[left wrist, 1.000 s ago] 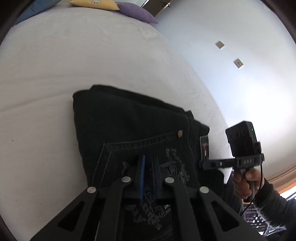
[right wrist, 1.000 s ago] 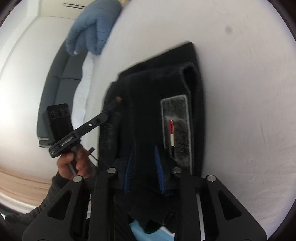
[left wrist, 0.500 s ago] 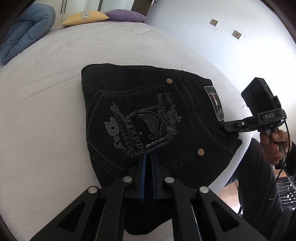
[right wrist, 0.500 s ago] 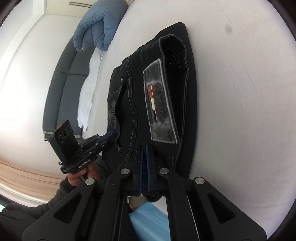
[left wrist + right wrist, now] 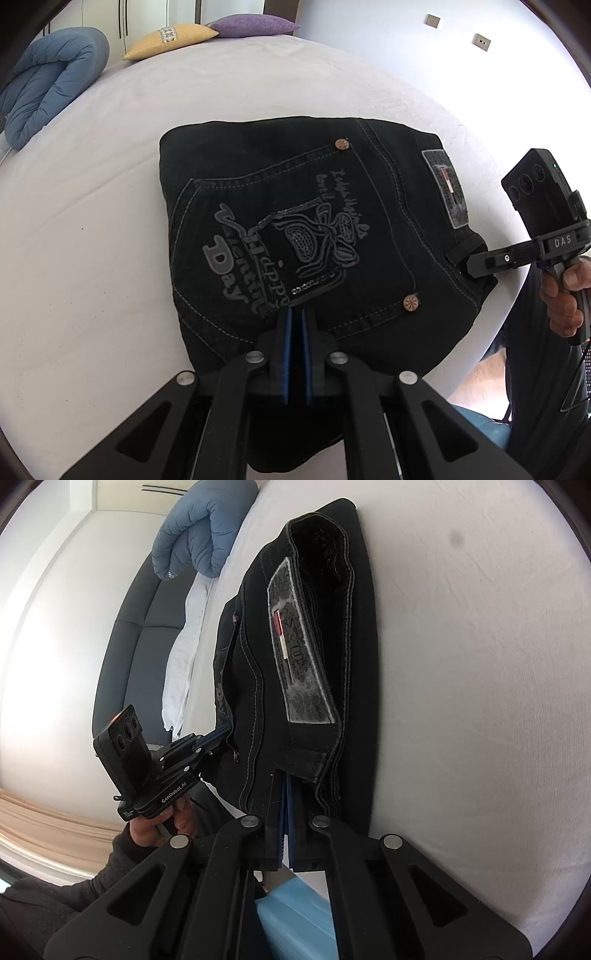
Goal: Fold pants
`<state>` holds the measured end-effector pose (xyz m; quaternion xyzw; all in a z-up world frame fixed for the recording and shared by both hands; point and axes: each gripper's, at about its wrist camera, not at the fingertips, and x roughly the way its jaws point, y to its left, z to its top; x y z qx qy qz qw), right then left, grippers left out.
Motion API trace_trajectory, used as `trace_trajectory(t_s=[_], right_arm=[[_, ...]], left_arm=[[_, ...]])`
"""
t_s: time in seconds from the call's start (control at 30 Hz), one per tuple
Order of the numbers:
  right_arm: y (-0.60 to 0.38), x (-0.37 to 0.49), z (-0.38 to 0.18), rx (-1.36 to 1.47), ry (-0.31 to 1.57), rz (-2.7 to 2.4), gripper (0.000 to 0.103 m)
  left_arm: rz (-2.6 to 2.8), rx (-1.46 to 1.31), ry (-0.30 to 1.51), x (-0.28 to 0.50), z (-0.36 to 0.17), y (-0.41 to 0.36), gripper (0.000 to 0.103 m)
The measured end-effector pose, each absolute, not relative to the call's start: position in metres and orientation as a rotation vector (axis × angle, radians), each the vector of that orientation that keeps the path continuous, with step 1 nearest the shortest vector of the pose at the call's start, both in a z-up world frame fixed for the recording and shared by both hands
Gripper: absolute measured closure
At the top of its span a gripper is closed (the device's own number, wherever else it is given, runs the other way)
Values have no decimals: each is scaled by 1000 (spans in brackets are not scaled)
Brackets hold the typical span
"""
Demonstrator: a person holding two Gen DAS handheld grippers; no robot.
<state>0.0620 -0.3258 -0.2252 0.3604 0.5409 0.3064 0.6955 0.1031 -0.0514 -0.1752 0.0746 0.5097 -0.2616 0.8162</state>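
The black jeans (image 5: 295, 229) lie folded into a compact stack on the white bed (image 5: 92, 258), back pocket with grey lettering facing up. My left gripper (image 5: 296, 314) is shut at the near edge of the stack, just over the pocket. My right gripper (image 5: 286, 786) is shut at the waistband end of the jeans (image 5: 306, 657), beside the grey label (image 5: 299, 653). It also shows in the left wrist view (image 5: 476, 262), touching the belt loop. Whether either gripper pinches cloth is hidden.
A rolled blue duvet (image 5: 48, 81) and yellow (image 5: 170, 37) and purple (image 5: 255, 25) pillows lie at the far end of the bed. A grey sofa (image 5: 129, 646) stands beyond the bed's side. A blue box (image 5: 299, 915) sits below the near bed edge.
The left gripper has pulled back and risen from the pocket, so the whole folded stack now shows. The right gripper's jaws closed and it drew back to the waistband end.
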Motion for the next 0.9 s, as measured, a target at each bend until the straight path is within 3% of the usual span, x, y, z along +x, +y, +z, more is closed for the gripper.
trace_trajectory(t_s=[0.23,0.3,0.33,0.37,0.43,0.47,0.5,0.53,0.57,0.73,0.9], right_arm=[[-355,51,-219,824,1187,702,103],[-362,46,-200,803,1151,672,98],[-367,43,-192,797,1121,664,98],[-373,41,-183,796,1088,659,96],[-387,42,-173,799,1054,624,86],[-393,45,-173,799,1061,593,67],[-399,48,-174,805,1064,565,32],[-406,50,-176,828,1056,518,18],[-413,53,-178,858,1041,478,14],[-413,79,-189,884,1072,434,15],[-399,104,-197,823,1147,445,21]], left_arm=[[-562,125,1086,104,-175,-48,98],[-548,133,1079,100,-168,-44,97],[-541,134,1074,98,-163,-42,88],[-541,129,1072,96,-158,-39,66],[-542,93,1046,93,-144,-30,34],[-534,71,1024,93,-137,-23,30],[-527,45,1015,95,-131,-15,30],[-520,23,1020,98,-128,-8,30],[-507,-10,1025,104,-127,1,29],[-459,-167,1096,139,-148,32,28],[-510,-281,1219,166,-179,23,28]])
